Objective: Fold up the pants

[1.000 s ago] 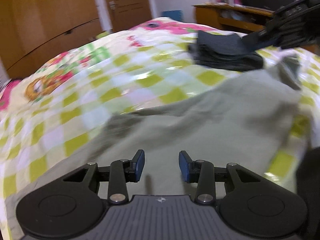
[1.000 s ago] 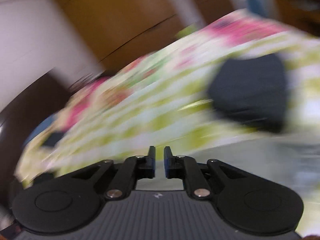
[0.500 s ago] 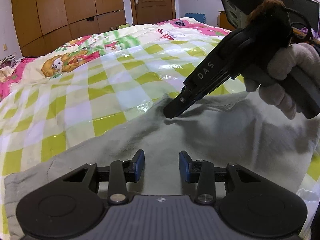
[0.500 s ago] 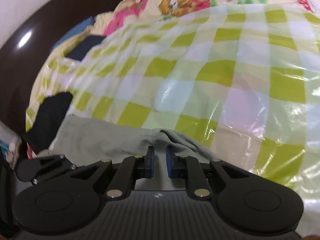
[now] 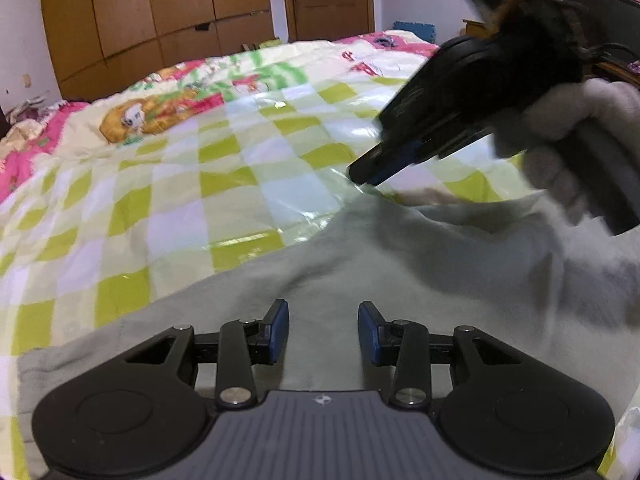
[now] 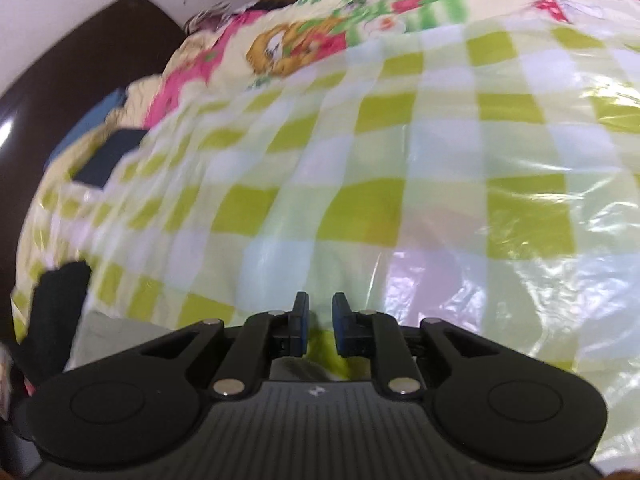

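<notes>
Grey-green pants [image 5: 400, 272] lie spread on the checked bed cover, filling the lower half of the left wrist view. My left gripper [image 5: 323, 330] hovers low over them, open and empty. My right gripper [image 5: 368, 172] shows in that view just above the pants' far edge, held by a gloved hand. In the right wrist view my right gripper [image 6: 320, 320] has a narrow gap between its pads and holds nothing; a strip of the pants [image 6: 108, 332] shows at lower left.
The bed cover [image 5: 180, 200] is green-and-white checks under shiny plastic, with a cartoon print at the far end. Wooden wardrobes [image 5: 160, 20] and a door stand behind. A dark headboard [image 6: 60, 80] and a dark object [image 6: 108, 156] sit at the left.
My right gripper has lifted off the pants' far edge and its jaws have parted slightly; half a second ago it was pinched on the fabric. The left gripper has stayed open over the pants.
</notes>
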A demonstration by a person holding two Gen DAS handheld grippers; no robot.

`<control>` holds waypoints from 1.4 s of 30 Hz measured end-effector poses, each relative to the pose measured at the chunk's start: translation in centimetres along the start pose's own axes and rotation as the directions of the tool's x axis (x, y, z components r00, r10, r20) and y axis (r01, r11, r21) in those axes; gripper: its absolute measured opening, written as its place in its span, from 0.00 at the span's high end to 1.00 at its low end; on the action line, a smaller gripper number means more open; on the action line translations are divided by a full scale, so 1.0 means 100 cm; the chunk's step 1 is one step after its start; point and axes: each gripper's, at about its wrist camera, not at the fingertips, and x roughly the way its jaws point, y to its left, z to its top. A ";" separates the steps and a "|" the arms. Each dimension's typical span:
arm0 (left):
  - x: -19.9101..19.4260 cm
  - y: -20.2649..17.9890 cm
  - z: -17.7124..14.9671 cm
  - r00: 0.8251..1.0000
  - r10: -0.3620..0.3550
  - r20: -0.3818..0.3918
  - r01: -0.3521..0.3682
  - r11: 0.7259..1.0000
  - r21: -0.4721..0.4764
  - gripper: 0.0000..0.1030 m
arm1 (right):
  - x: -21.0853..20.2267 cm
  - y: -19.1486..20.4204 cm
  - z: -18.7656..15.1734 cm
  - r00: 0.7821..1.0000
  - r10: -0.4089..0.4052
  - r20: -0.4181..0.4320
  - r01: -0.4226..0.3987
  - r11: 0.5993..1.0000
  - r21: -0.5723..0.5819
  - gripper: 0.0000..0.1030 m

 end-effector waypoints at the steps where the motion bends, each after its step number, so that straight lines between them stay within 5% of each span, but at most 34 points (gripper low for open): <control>1: -0.005 0.001 -0.001 1.000 0.005 0.009 -0.005 1.000 0.005 0.49 | -0.013 0.003 -0.003 1.000 0.010 0.022 -0.009 1.000 -0.011 0.85; 5: -0.016 -0.001 -0.005 1.000 0.010 0.006 -0.010 1.000 0.015 0.49 | -0.062 0.009 -0.035 0.999 -0.010 0.046 0.012 0.999 -0.047 0.85; 11: -0.009 -0.022 -0.016 0.998 0.020 -0.067 -0.014 0.996 0.086 0.43 | -0.144 -0.032 -0.108 0.985 -0.132 0.108 0.115 0.982 0.152 0.79; 16: -0.014 -0.032 -0.010 0.995 0.058 -0.079 -0.050 0.993 0.103 0.43 | -0.205 -0.094 -0.165 0.944 -0.308 0.114 0.251 0.901 0.354 0.81; 20: -0.024 -0.055 0.002 0.997 0.040 -0.066 -0.029 0.987 0.158 0.43 | -0.241 -0.120 -0.190 0.908 -0.375 0.188 0.257 0.850 0.459 0.80; 27: -0.018 -0.112 0.015 0.996 -0.018 -0.086 0.041 0.961 0.273 0.43 | -0.296 -0.163 -0.253 0.831 -0.474 0.289 0.175 0.718 0.673 0.75; 32: -0.016 -0.145 0.022 0.993 -0.060 -0.102 0.090 0.940 0.328 0.43 | -0.309 -0.189 -0.279 0.792 -0.475 0.384 0.021 0.649 0.761 0.75; 42: -0.012 -0.161 0.030 0.991 -0.056 -0.121 0.095 0.934 0.345 0.43 | -0.292 -0.224 -0.262 0.752 -0.472 0.461 -0.078 0.631 0.772 0.71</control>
